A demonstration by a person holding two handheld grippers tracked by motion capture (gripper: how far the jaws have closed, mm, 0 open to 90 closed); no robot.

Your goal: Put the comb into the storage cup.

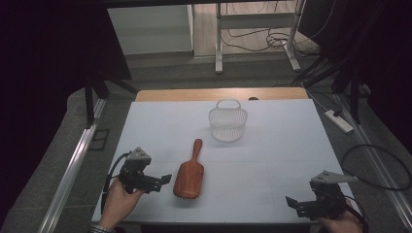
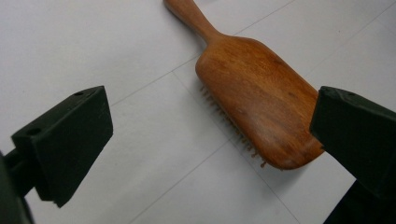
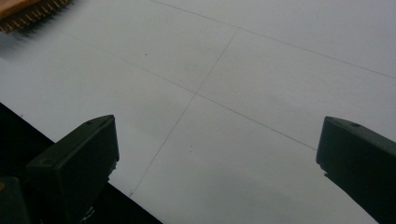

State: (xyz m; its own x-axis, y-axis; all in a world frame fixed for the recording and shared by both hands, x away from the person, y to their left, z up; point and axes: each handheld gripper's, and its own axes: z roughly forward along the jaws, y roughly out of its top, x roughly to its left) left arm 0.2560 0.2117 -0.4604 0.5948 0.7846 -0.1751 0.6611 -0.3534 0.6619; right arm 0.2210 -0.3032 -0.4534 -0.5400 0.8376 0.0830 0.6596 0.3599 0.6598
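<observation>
Your left gripper (image 1: pixel 163 180) sits at the near left of the white table (image 1: pixel 272 145), held in your left hand (image 1: pixel 119 201). Its jaws are spread wide and grasp nothing; they point toward the hairbrush. In the left gripper view the gripper (image 2: pixel 210 140) has the brush's head partly behind its right-hand jaw, but the jaws do not touch it.

The wooden hairbrush (image 1: pixel 189 172) lies bristles down just beside that gripper, near the table's middle, its handle pointing away from you toward the basket. Its bristles show along the lower edge of the brush (image 2: pixel 257 100).

The white basket (image 1: pixel 228 121) stands upright beyond the brush, apart from it, handle raised.

Your right gripper (image 1: pixel 291 201) rests at the near right corner, well apart from both things, jaws released and empty. In its own view the gripper (image 3: pixel 217 158) looks over bare table at the near edge, with the brush's bristles (image 3: pixel 28 14) at the top left corner.
</observation>
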